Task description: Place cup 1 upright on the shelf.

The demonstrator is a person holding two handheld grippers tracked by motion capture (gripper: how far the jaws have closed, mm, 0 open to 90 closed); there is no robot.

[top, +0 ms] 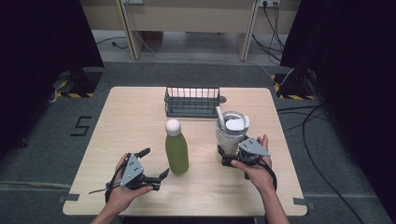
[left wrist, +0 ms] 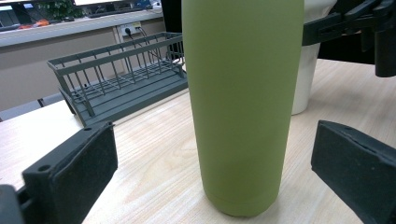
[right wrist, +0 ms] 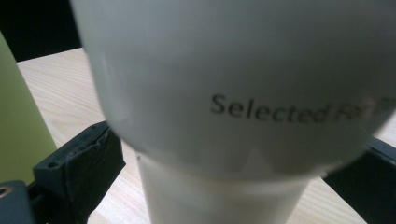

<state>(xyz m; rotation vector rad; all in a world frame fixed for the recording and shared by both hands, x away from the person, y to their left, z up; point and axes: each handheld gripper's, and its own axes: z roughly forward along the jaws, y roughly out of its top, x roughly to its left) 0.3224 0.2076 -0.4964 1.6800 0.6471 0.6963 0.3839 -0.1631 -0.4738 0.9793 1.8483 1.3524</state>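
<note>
A tall green bottle (top: pixel 176 151) with a white cap stands upright at the table's middle. My left gripper (top: pixel 155 162) is open just left of it. In the left gripper view the bottle (left wrist: pixel 243 102) stands between the wide-apart jaws (left wrist: pixel 212 175), touching neither. To the right stands a pale tumbler (top: pixel 231 130) with a lid and a straw. My right gripper (top: pixel 224 156) is at its lower part. In the right gripper view the tumbler (right wrist: pixel 233 93) bears grey lettering, and its narrow base sits between the jaws (right wrist: pixel 224 177) with small gaps on both sides.
A grey wire rack (top: pixel 192 101) stands at the back middle of the wooden table (top: pixel 130 116), behind both vessels, also seen as the rack (left wrist: pixel 121 79). The bottle and tumbler stand close together. Cables and dark stands lie on the floor beyond the table.
</note>
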